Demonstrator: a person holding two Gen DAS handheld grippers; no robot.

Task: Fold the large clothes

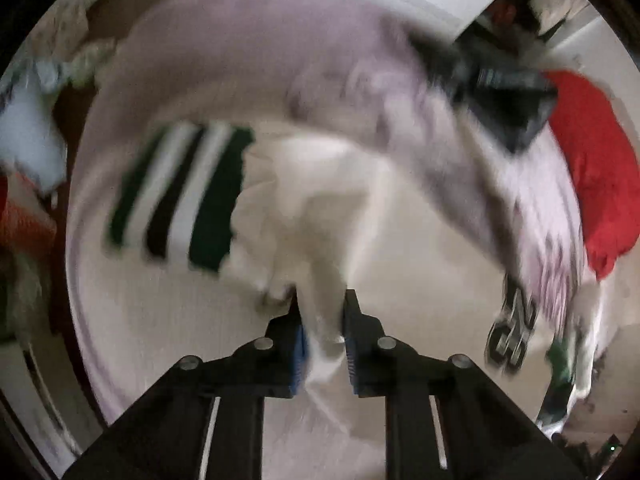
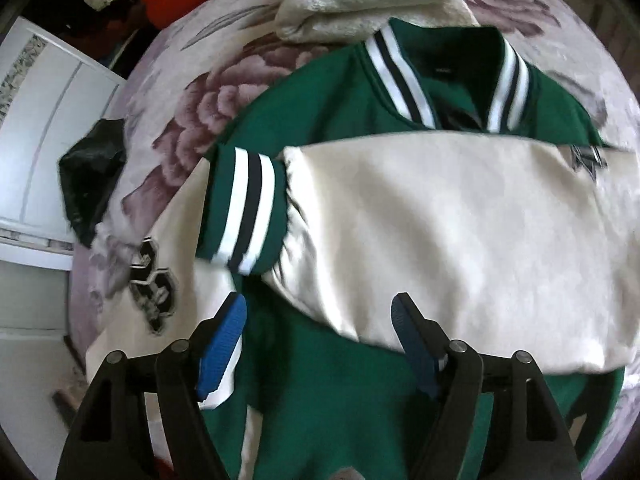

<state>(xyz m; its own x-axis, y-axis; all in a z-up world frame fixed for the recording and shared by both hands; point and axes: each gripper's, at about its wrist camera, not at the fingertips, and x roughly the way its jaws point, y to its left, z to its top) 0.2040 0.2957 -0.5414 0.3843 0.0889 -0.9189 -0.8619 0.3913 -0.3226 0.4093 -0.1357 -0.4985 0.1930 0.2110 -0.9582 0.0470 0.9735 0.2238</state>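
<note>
The left tool [image 1: 322, 312] is pinched narrow on the jacket's cream sleeve [image 1: 320, 216], which hangs blurred over the bed [image 1: 132, 320]. The right tool [image 2: 320, 312] stands wide and empty just above the jacket [image 2: 320, 92], spread on the bed.

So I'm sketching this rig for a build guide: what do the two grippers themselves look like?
Both look alike. The left gripper has two matte black angular fingers, each with silver round pivot pins, a blue ribbed pad on its inner face and a thin white stripe further back. The right gripper has the same black fingers, silver pins and blue ribbed pads. No cables, hands or sleeves show.
</note>
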